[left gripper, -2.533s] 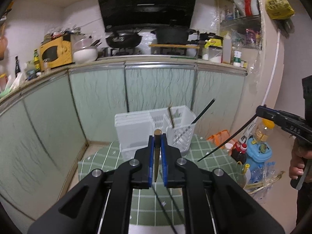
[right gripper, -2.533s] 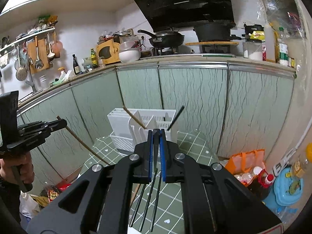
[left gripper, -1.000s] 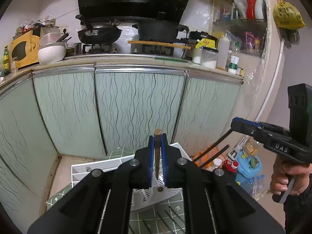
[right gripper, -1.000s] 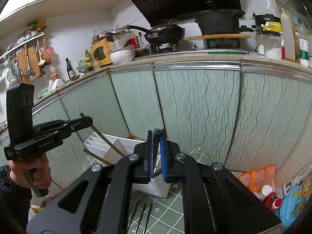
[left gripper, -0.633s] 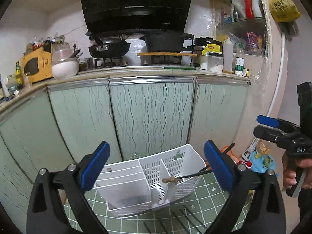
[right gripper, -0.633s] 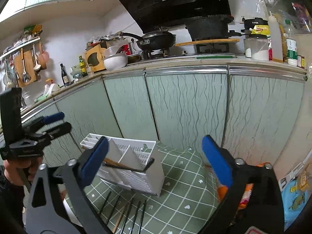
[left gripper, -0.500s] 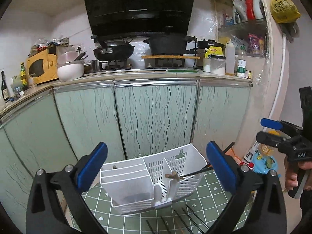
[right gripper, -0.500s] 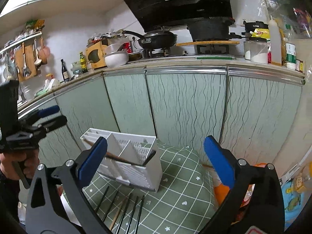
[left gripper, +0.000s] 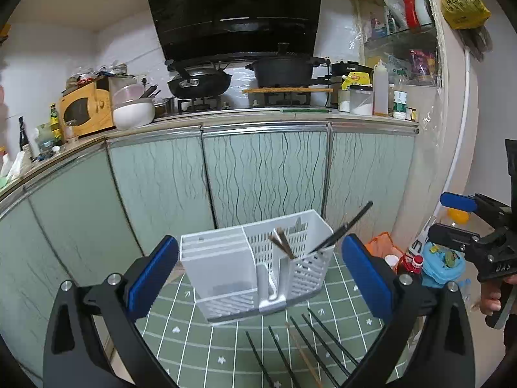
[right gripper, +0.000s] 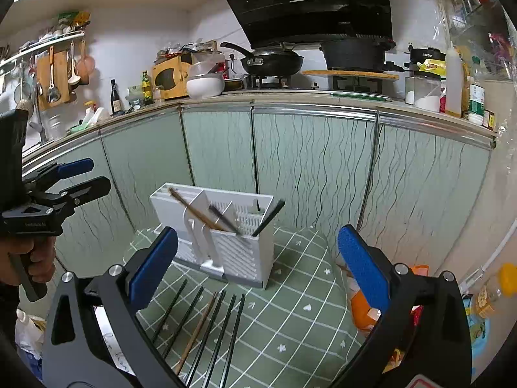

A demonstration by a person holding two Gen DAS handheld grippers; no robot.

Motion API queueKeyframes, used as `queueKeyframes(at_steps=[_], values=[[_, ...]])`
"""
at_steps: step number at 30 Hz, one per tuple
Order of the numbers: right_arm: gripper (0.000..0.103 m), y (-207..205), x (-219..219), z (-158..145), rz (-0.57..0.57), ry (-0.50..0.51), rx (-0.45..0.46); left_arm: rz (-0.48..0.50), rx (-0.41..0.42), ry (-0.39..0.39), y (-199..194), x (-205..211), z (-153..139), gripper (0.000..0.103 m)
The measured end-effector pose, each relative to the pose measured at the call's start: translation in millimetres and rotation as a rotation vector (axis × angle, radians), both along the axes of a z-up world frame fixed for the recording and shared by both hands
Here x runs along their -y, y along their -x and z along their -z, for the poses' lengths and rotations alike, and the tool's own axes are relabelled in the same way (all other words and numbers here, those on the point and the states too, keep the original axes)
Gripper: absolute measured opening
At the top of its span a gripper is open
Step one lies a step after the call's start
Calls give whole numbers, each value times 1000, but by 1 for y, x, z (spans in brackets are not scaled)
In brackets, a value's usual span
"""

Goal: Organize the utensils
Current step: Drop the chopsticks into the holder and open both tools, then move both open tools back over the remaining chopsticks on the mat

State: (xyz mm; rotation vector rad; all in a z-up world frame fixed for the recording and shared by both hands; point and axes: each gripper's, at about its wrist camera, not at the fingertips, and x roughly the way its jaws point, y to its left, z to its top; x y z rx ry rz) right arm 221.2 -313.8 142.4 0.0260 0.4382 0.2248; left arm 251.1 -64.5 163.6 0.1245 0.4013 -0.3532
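Left gripper (left gripper: 260, 273): jaws held wide apart, nothing between them.
Right gripper (right gripper: 257, 265): jaws spread wide, nothing gripped.
Utensil holder (left gripper: 232, 268): white, slotted, set on the green checked mat (right gripper: 290, 307).
Chopsticks in holder (right gripper: 206, 215): brown and black, leaning.
Loose chopsticks (right gripper: 206, 320): laid on the mat before the holder.

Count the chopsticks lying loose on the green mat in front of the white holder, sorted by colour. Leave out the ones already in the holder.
Black chopsticks: 5
Wooden chopsticks: 1
Total on the mat: 6
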Motion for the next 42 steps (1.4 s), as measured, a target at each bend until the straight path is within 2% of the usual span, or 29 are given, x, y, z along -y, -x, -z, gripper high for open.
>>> queueKeyframes(at_steps=[9,19,28,42], values=[[95,32,-6,25,5,26,-19,-28,-17,27,36,-11,24,99],[95,58,-13,61,18,35,-54,-48,-35,-18,61,-17,58,99],[95,67,-25,89,33,105,-77,-95,-68,-3,73,-31,93,99],[95,72,-38,140,69,100,-131,-134,-133,1,86,-45,148,99]])
